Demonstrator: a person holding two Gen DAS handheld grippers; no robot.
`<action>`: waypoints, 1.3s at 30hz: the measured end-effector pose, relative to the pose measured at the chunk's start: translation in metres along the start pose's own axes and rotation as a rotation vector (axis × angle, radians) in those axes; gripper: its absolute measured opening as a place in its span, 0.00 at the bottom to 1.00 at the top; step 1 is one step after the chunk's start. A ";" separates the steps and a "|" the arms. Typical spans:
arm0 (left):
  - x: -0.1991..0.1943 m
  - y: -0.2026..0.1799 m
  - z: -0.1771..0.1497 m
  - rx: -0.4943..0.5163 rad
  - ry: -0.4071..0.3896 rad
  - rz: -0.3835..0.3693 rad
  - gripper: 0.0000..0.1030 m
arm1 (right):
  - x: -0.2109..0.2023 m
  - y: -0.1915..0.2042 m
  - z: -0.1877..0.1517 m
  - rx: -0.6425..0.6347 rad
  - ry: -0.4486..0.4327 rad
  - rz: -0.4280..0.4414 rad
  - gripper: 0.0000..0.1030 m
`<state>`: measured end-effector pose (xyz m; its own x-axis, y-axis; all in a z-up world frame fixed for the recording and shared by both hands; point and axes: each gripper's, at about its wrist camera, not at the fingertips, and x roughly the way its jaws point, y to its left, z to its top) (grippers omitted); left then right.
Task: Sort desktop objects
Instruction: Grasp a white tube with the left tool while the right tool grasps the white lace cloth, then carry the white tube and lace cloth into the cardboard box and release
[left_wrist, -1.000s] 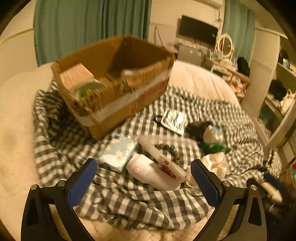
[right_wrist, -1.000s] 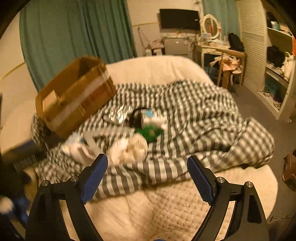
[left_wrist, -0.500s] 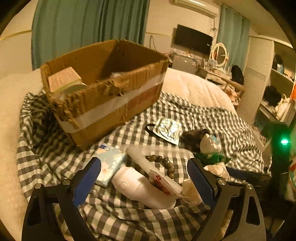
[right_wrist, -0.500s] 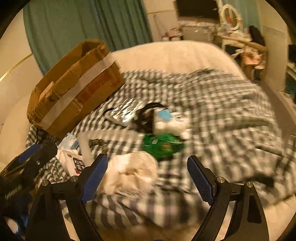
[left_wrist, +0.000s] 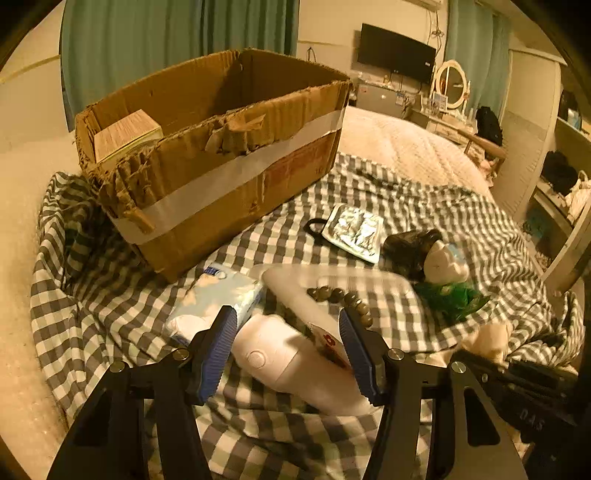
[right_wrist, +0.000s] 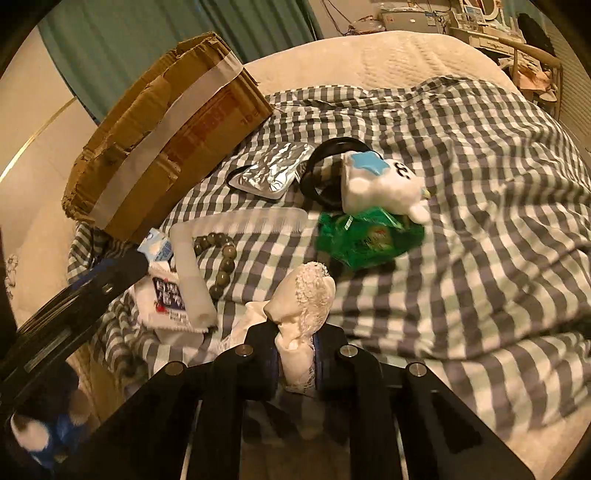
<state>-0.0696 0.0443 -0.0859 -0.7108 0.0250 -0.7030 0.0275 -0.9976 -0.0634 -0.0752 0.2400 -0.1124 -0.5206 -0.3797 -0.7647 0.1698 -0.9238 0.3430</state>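
Pinched at the near edge of the checked bedspread (right_wrist: 461, 155): a cream lace-trimmed cloth bundle (right_wrist: 306, 295), clamped between the pads of the right gripper (right_wrist: 295, 363), whose jaws have just been closing and now press on the fabric. Just left of it, a white plastic handheld device (left_wrist: 291, 363) lying on its side, straddled by the left gripper (left_wrist: 286, 354); jaws just been narrowing, standing partly apart, pads either side of the body but apparently not yet pressing. Touching or overlapping the device: a printed white packet (left_wrist: 328, 343), a white comb (left_wrist: 295, 291), a string of olive-brown beads (left_wrist: 341, 299) and a pale blue tissue pack (left_wrist: 218, 299). Farther off, a foil blister sheet (left_wrist: 354, 230), a white plush toy (right_wrist: 376, 184) on a green crinkly wrapper (right_wrist: 369, 236). Beyond all, the torn brown cardboard box (left_wrist: 221, 147), open-topped, with a small woodgrain box (left_wrist: 125, 133) already inside.

Risks, as a judgement: soft cloth gripped only by a fold, likely to slip or trail and drag the beads or packet when lifted; smooth rounded device apt to squirt out of the pads, or the packet caught along with it; both grippers close together, so a clash possible on lifting.

Both tilted steeply downward, the left low over the device, the right low at the bedspread's edge.
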 end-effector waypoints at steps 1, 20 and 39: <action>0.000 -0.002 0.000 0.002 -0.001 -0.011 0.57 | -0.003 0.000 -0.002 -0.001 0.001 0.002 0.13; -0.026 -0.002 0.003 0.035 0.074 -0.226 0.06 | -0.060 0.003 0.003 -0.009 0.006 -0.053 0.16; -0.093 0.062 0.059 -0.016 -0.029 -0.246 0.06 | -0.107 0.074 0.020 -0.109 -0.028 -0.121 0.16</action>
<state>-0.0436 -0.0240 0.0170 -0.7173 0.2652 -0.6443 -0.1378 -0.9605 -0.2419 -0.0234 0.2134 0.0059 -0.5661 -0.2652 -0.7805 0.1937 -0.9631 0.1868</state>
